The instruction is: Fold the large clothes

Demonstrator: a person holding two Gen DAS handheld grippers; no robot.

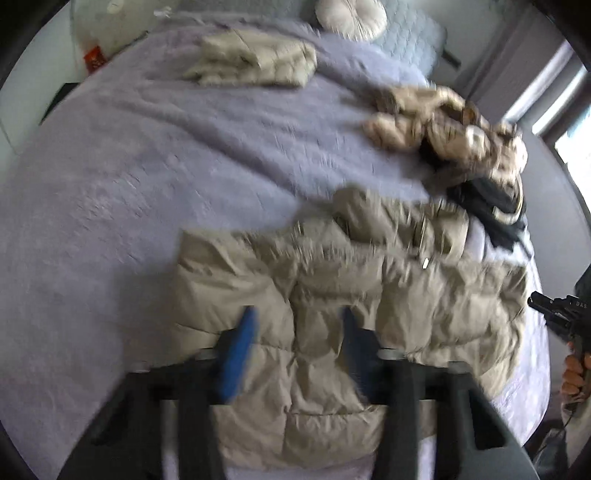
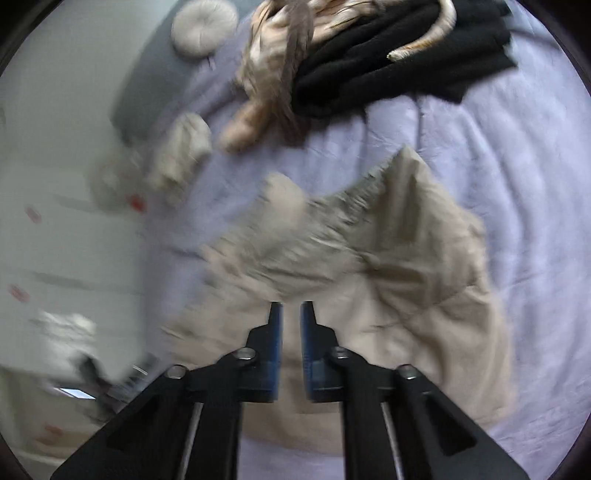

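A beige puffer jacket [image 1: 424,295] lies spread on the lilac bed cover [image 1: 147,166], near the bed's front edge. My left gripper [image 1: 299,312] hovers over its quilted panels with the blue pads well apart and nothing between them. In the right wrist view the same jacket [image 2: 388,258] lies rumpled, one corner pointing up the bed. My right gripper [image 2: 291,306] hangs above its near part. Its pads are almost together, leaving a thin slit, and no cloth is pinched. Both views are blurred.
A folded beige garment [image 1: 255,59] rests at the far side of the bed. A heap of tan and black clothes [image 1: 443,125] [image 2: 388,62] lies beyond the jacket. A round cushion [image 1: 351,16] sits at the head. A hand [image 1: 574,373] shows at the right edge.
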